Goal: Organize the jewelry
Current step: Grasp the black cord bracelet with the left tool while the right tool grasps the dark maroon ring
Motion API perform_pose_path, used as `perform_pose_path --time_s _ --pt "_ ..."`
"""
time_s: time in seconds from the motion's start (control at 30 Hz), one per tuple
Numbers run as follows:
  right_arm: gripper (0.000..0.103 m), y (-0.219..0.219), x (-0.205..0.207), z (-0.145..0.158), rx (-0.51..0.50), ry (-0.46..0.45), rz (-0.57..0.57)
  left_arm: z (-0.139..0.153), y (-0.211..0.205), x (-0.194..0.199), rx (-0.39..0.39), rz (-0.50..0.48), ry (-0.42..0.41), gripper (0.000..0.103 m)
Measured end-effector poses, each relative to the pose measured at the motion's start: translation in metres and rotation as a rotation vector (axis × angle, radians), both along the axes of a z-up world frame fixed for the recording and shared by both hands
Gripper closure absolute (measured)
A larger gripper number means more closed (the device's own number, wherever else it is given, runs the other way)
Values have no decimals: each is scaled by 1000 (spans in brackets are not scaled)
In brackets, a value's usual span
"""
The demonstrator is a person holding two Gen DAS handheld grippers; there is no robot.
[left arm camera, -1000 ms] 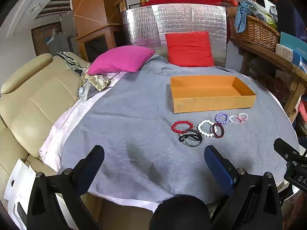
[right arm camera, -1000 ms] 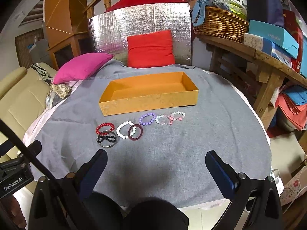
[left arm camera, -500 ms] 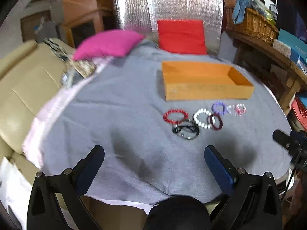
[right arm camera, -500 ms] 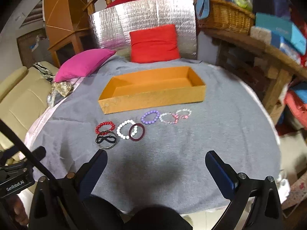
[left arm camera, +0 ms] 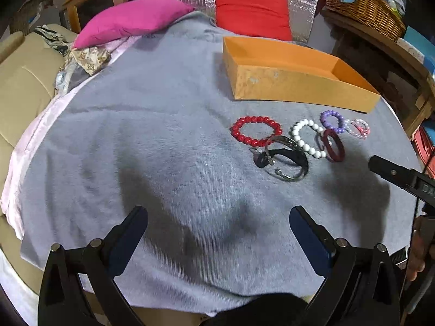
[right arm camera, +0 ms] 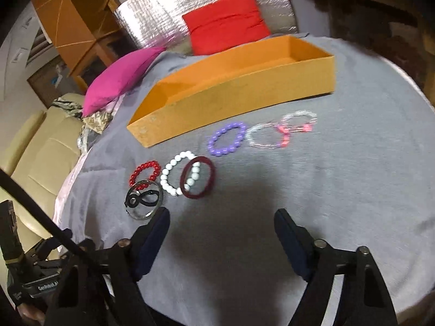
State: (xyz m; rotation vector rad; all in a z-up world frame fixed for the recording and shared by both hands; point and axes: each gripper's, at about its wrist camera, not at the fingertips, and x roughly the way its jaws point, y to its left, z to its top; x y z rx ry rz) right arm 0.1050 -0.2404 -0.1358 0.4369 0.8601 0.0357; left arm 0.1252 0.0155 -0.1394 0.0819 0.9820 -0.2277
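In front of the orange box [right arm camera: 233,89] a row of bracelets lies on the grey-clothed counter [right arm camera: 339,190]: red beads [right arm camera: 144,172] over a clear bangle [right arm camera: 144,199], white beads [right arm camera: 178,174] overlapping a maroon ring [right arm camera: 198,177], then purple [right arm camera: 227,139] and pink-clear strands [right arm camera: 282,129]. The box looks empty. The left claw [left arm camera: 217,231] and right claw [right arm camera: 221,233] hang with fingers apart, gripping nothing.

Orange box [right arm camera: 239,92]; grey cloth [left arm camera: 163,125]; red [left arm camera: 255,131], white [left arm camera: 305,138], purple beaded bracelets [right arm camera: 227,139]; maroon bangle [right arm camera: 198,177].

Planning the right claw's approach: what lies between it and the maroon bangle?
Only bare grey cloth, as the right wrist view shows. The open right claw hovers just short of the maroon bangle.
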Motion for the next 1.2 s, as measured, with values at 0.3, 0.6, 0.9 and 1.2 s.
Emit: perform_pose_path --time_s 0.3,0.6,0.9,1.2 --pt "52 9 53 -20 -33 59 -22 -8 -6 31 -39 -36 17 20" --pt "84 13 77 -26 -139 99 9 -5 -29 56 -74 -119 39 23" --pt "88 8 76 -26 -104 82 47 -21 -42 74 -73 -183 147 80" --pt "88 10 57 -14 -39 50 75 9 -33 55 -100 -220 47 97"
